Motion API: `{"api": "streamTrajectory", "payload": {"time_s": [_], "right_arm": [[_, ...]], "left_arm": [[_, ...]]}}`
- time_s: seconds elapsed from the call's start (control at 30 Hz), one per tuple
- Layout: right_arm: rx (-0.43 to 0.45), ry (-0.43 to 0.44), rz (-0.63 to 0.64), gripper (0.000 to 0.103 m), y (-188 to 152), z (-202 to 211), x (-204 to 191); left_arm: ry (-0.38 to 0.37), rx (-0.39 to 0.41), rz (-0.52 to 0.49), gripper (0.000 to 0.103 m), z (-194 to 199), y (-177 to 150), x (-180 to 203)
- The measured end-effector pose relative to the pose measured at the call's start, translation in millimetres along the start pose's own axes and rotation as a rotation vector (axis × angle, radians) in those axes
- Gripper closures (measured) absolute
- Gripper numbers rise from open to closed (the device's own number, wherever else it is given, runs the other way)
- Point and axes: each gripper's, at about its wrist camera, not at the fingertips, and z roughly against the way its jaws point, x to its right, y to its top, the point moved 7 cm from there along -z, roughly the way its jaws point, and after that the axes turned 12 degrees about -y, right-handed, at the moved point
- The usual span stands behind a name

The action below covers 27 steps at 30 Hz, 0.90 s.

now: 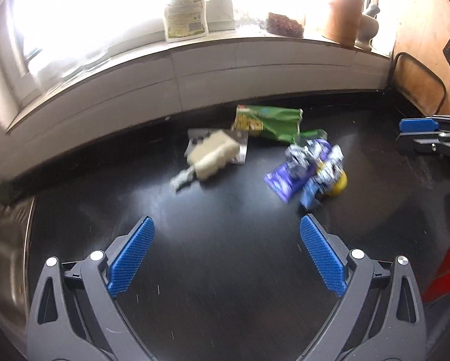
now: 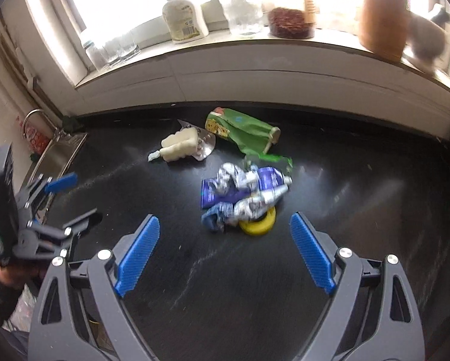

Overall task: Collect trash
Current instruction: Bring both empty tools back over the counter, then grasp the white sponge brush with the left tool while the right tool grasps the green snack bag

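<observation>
Black countertop (image 1: pixel 225 270) fills the left wrist view, with the left gripper (image 1: pixel 226 258) hovering over bare surface, its 2 blue-padded fingers (image 1: pixel 128 260) spread wide and holding nothing. Ahead of it lies the trash: a pale sponge-like lump (image 1: pixel 209 158) resting on a silver foil piece (image 1: pixel 240 147), a green wrapper (image 1: pixel 270 123) just behind it near the backsplash, and to the right a crumpled purple wrapper (image 1: pixel 288 180) touching a yellow tape roll (image 1: pixel 339 185). A steel sink (image 1: pixel 8 258) sits at the left edge. On the windowsill (image 1: pixel 255 40) stand a white bottle (image 1: pixel 185 18) and a wooden utensil holder (image 1: pixel 343 18). The right gripper (image 1: pixel 426 134) shows at the right edge, apart from the trash.

From the right wrist view, the right gripper (image 2: pixel 225 252) is also wide open and empty above the countertop (image 2: pixel 225 300). The purple wrapper (image 2: pixel 243 192) lies just ahead between its fingers' lines, overlapping the yellow tape roll (image 2: pixel 259 225). Beyond are the green wrapper (image 2: pixel 243 132) and the pale lump (image 2: pixel 179 144) on its foil (image 2: pixel 205 147). The left gripper (image 2: pixel 71 204) appears at the left, open, near the sink (image 2: pixel 59 153). The white bottle (image 2: pixel 184 18) stands on the sill.
</observation>
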Motion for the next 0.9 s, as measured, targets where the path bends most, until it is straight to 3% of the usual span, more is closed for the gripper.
{"api": "streamTrajectory", "payload": {"time_s": [0.33, 0.5, 0.7, 0.73, 0.8, 0.87, 0.9], "right_arm": [[-0.052, -0.006, 0.249, 0.017, 74, -112, 2], [-0.087, -0.035, 0.409, 0.017, 90, -178, -4], [-0.117, -0.025, 0.491, 0.017, 91, -215, -10], [-0.121, -0.018, 0.500, 0.017, 90, -218, -11], [-0.129, -0.016, 0.517, 0.018, 84, -224, -13], [-0.144, -0.013, 0.522, 0.037, 81, -226, -12], [-0.145, -0.013, 0.519, 0.037, 81, -226, -12]], "left_arm": [[-0.029, -0.081, -0.073, 0.008, -106, 54, -47], [-0.066, -0.129, -0.063, 0.008, -147, 58, -64], [-0.087, -0.170, -0.100, 0.010, -176, 55, -70], [-0.090, -0.169, -0.099, 0.013, -178, 55, -70], [-0.105, -0.171, -0.076, 0.031, -181, 56, -71], [-0.108, -0.173, -0.062, 0.043, -180, 54, -69], [-0.091, -0.169, -0.067, 0.050, -178, 54, -68]]}}
